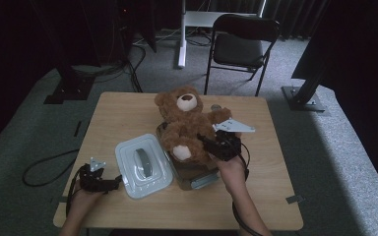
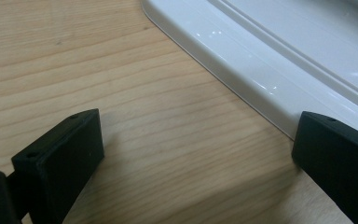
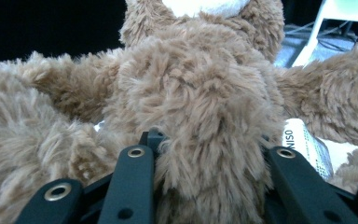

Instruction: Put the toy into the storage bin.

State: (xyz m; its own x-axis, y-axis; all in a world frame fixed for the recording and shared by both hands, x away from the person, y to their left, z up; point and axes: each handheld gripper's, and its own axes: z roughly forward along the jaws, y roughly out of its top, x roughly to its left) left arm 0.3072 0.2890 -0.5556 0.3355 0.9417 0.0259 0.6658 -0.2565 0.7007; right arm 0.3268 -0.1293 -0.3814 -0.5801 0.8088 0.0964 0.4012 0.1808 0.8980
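Nearest, left claw rests spread on the light wooden table, just beside a white rectangular plastic lid. Rightward, right claw pinches a fluffy brown teddy bear sitting in a clear plastic box.

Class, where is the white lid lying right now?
In the high view the lid lies flat on the table, left of the teddy bear in its box, just right of the left claw.

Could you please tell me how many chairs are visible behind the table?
1: a dark folding chair stands on the carpet beyond the table's far edge, right of centre. The dark surroundings may hide others.
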